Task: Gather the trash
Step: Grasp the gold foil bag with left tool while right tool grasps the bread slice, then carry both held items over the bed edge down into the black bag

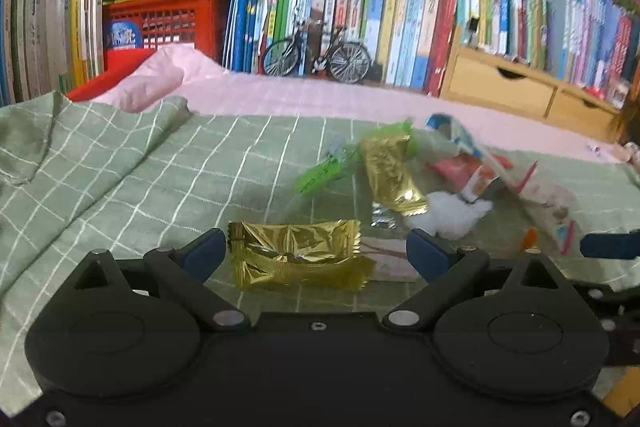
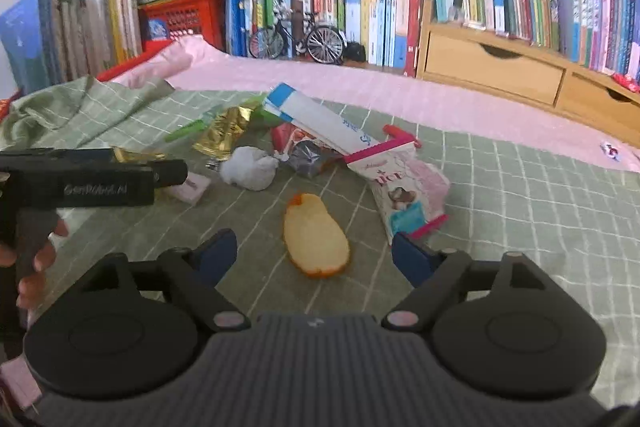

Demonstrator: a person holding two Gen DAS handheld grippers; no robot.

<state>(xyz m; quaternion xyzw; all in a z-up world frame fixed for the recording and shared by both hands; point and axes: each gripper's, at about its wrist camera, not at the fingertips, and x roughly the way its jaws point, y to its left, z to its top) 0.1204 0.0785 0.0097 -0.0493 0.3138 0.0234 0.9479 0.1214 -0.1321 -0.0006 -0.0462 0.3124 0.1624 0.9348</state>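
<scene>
Gold crinkled foil wrapper (image 1: pixel 298 259), flat on green checked cloth (image 1: pixel 120 179), between wide-open left tool (image 1: pixel 316 255); right tool (image 2: pixel 314 253) open around curled orange peel (image 2: pixel 316 241), untouched.

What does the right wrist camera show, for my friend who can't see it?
The right gripper, fingers open, points at an orange peel on a green checked cloth. Beyond lie wrappers, a white tissue ball and a blue-and-white box, with bookshelves behind.

Both wrist views face bookshelf (image 1: pixel 360 7), sharing (perhaps blurred) litter.
</scene>
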